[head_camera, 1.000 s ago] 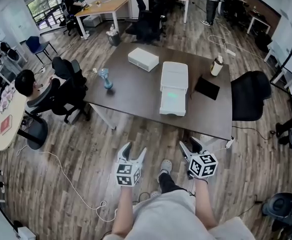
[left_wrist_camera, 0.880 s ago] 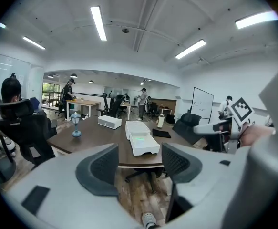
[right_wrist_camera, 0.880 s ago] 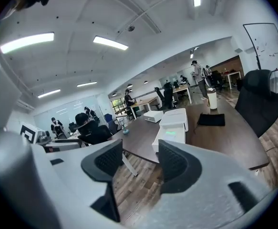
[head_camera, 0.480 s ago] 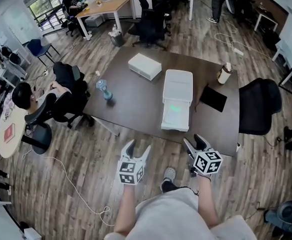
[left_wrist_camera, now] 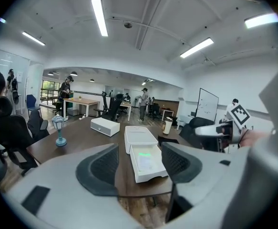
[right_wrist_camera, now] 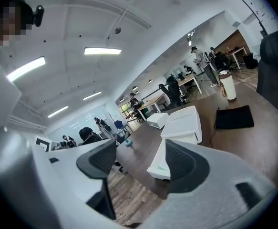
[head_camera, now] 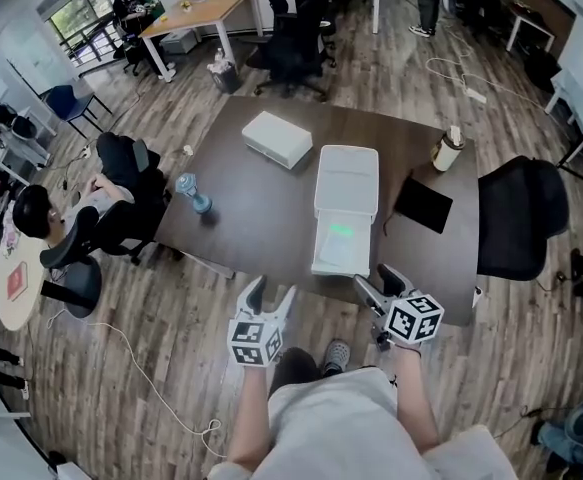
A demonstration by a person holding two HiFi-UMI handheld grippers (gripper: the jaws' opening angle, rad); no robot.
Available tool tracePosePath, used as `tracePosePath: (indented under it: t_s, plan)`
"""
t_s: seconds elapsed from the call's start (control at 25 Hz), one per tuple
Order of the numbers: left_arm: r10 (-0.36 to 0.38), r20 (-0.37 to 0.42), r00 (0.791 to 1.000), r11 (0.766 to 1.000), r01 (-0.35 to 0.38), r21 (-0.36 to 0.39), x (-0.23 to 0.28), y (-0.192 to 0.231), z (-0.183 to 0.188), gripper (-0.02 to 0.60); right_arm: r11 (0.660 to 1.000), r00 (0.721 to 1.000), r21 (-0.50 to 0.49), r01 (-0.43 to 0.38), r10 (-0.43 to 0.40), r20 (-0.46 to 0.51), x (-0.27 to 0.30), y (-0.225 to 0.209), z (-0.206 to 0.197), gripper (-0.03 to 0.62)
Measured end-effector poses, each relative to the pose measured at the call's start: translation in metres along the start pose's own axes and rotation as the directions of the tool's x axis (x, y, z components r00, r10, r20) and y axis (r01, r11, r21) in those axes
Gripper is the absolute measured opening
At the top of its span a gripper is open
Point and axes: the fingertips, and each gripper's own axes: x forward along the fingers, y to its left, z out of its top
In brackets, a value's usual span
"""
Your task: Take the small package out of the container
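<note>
While lying flat in the pulled-out drawer [head_camera: 321, 258], shows a green mark at its far end: one small package [head_camera: 339, 240], pale, untouched by either claw. One drawer only, drawn toward the near edge of the worktop [head_camera: 261, 203]. Behind it, one white container [head_camera: 348, 173], standing near the middle of that dark worktop.

Two claws, both at the near edge, neither touching the drawer. Left claw [head_camera: 271, 293]: released, jaws apart, nothing between the pads, aimed at the drawer front. Right claw [head_camera: 377, 280]: released as well, jaws just now opening wider, nothing between them, near the drawer's front right corner in the head view. Between claws and package, only the drawer's low front wall.

Elsewhere on the worktop, apart from the container: one white box [head_camera: 278, 138] to its far left, one small blue lantern [head_camera: 193, 194] near the left edge, one lidded cup [head_camera: 448, 150] at the far right, one black pad [head_camera: 423, 205] just right of the container.

Around the worktop: one black chair [head_camera: 521, 218] at the right end, one seated person [head_camera: 86, 203] at the left side.
</note>
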Motion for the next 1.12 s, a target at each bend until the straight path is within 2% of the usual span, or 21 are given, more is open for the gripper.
tracePosePath:
  t_s: [0.16,0.36,0.48,0.68,0.84,0.96,1.12]
  plan:
    - [-0.005,-0.010,1.000,1.000,0.005,-0.005,0.015,0.010,0.002,0.270,1.000,1.000,0.020,-0.020,0.019,0.021,0.011,-0.004,0.006,0.350]
    - [-0.037,-0.014,0.999,0.999,0.037,-0.017,0.042,0.018,0.006,0.270,0.999,0.999,0.044,-0.023,0.021,0.035,0.024,-0.012,0.012,0.351]
    - [-0.084,-0.017,0.996,0.996,0.084,-0.019,0.071,0.025,0.014,0.270,0.999,0.999,0.046,-0.007,0.005,0.049,0.036,-0.020,0.023,0.368]
    - [-0.166,-0.004,0.986,0.986,0.166,-0.020,0.118,0.042,0.047,0.270,0.996,0.990,0.083,0.015,-0.027,0.139,0.052,-0.031,0.069,0.379]
    - [-0.244,0.001,0.970,0.970,0.244,-0.004,0.150,0.056,0.074,0.270,0.994,0.983,0.079,0.076,-0.088,0.164,0.074,-0.035,0.088,0.377]
    - [-0.288,0.006,0.958,0.958,0.288,0.002,0.176,0.067,0.087,0.270,0.989,0.984,0.087,0.121,-0.130,0.117,0.096,-0.043,0.085,0.367]
    - [-0.342,-0.014,0.940,0.940,0.342,0.010,0.209,0.076,0.091,0.270,0.980,0.984,0.090,0.179,-0.177,-0.037,0.129,-0.058,0.064,0.377]
